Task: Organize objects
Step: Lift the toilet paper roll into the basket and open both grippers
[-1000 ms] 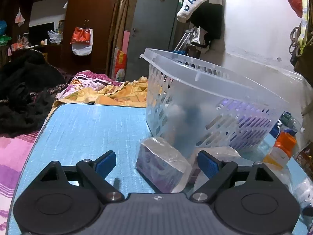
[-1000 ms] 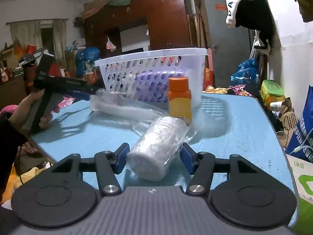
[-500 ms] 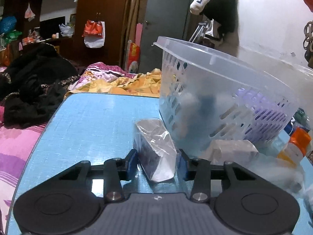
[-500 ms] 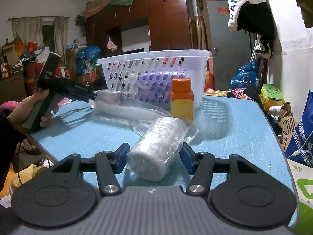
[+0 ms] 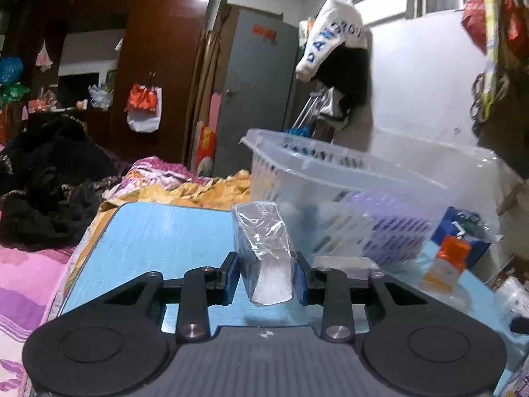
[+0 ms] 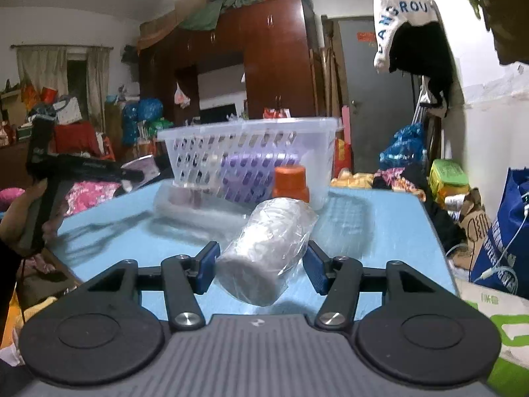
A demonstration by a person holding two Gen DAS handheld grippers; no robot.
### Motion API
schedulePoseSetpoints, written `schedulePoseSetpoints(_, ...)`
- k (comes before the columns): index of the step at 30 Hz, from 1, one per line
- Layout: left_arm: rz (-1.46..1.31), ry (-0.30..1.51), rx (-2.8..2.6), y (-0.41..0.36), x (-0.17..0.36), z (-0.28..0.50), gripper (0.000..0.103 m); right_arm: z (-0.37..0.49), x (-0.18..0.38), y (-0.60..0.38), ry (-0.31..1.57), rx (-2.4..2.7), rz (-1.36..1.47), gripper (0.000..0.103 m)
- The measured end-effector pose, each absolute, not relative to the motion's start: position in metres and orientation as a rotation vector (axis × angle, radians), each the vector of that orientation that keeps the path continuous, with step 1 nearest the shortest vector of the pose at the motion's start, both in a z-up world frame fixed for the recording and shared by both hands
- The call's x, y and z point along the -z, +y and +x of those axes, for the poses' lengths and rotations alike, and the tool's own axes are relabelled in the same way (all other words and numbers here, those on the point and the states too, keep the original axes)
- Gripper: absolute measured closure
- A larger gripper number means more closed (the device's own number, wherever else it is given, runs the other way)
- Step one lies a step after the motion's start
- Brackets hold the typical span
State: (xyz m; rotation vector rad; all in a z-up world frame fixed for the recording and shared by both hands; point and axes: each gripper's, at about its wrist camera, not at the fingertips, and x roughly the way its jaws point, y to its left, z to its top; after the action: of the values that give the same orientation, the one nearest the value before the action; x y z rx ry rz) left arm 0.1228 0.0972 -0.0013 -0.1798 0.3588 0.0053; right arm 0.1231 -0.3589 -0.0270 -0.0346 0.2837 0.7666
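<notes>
My left gripper (image 5: pixel 266 279) is shut on a plastic-wrapped box (image 5: pixel 264 248) and holds it lifted above the blue table (image 5: pixel 158 231), left of the clear plastic basket (image 5: pixel 347 195). My right gripper (image 6: pixel 263 269) is shut on a plastic-wrapped white roll (image 6: pixel 267 251), raised a little off the table (image 6: pixel 380 231). The basket (image 6: pixel 251 155) stands beyond it, with purple items inside. An orange-capped bottle (image 6: pixel 291 183) stands in front of the basket. The left gripper with its box shows in the right wrist view (image 6: pixel 139 173).
A long clear-wrapped package (image 6: pixel 195 205) lies on the table by the basket. The orange bottle (image 5: pixel 446 264) stands right of the basket. Bedding and dark clothes (image 5: pixel 49 192) lie left of the table. Bags (image 6: pixel 502 228) crowd the floor on the right.
My left gripper closed on the wrapped box and lifted it off the table. My right gripper, shut on the roll throughout, has raised it slightly.
</notes>
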Motion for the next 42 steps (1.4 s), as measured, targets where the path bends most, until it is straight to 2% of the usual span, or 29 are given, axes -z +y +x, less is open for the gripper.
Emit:
schedulePoseSetpoints(4, -0.173, 0.309, 0.032, 0.083, -0.013, 0.109, 0.066, 0.123, 0.011, -0.358, 0.238, -0.754, -0.034, 0.044)
schedulePoseSetpoints(9, -0.134, 0.244, 0.087, 0.063, -0.057, 0.114, 0.065, 0.138, -0.039, -0.347, 0.159, -0.771, -0.031, 0.044)
schedulePoseSetpoints(12, -0.121, 0.250, 0.104, 0.052, -0.089, 0.141, 0.065, 0.164, -0.075, -0.323, 0.129, -0.751, -0.058, 0.044)
schedulePoseSetpoints(16, -0.098, 0.336, 0.057, 0.041, -0.110, 0.201, 0.065, 0.227, -0.104, -0.272, 0.229, -0.717, -0.123, 0.044)
schedulePoseSetpoints(21, -0.106, 0.448, -0.005, 0.042, -0.103, 0.250, 0.065, 0.288, -0.102, -0.232, 0.344, -0.607, -0.154, 0.045)
schedulePoseSetpoints(30, -0.105, 0.461, -0.016, 0.047, -0.088, 0.264, 0.064, 0.313, -0.079, -0.203, 0.437, -0.592, -0.214, 0.044)
schedulePoseSetpoints(31, -0.093, 0.449, -0.029, 0.047, -0.087, 0.262, 0.053, 0.314, -0.080, -0.203, 0.435, -0.587, -0.210, 0.041)
schedulePoseSetpoints(32, -0.095, 0.455, -0.032, 0.046, -0.087, 0.261, 0.032, 0.313, -0.080, -0.205, 0.421, -0.577, -0.193, 0.032)
schedulePoseSetpoints(33, -0.105, 0.452, -0.021, 0.046, -0.086, 0.257, 0.026, 0.306, -0.082, -0.209, 0.403, -0.575, -0.174, 0.023)
schedulePoseSetpoints(34, -0.105, 0.431, -0.007, 0.044, -0.088, 0.251, 0.024, 0.301, -0.085, -0.214, 0.379, -0.583, -0.149, 0.008)
schedulePoseSetpoints(35, -0.096, 0.415, -0.006, 0.043, -0.090, 0.245, 0.024, 0.294, -0.088, -0.222, 0.351, -0.596, -0.121, 0.003)
schedulePoseSetpoints(40, -0.106, 0.330, 0.052, 0.038, -0.096, 0.195, 0.024, 0.261, -0.096, -0.269, 0.280, -0.630, -0.026, 0.000)
schedulePoseSetpoints(42, -0.092, 0.323, 0.079, 0.038, -0.085, 0.166, 0.019, 0.240, -0.087, -0.297, 0.271, -0.666, 0.027, 0.000)
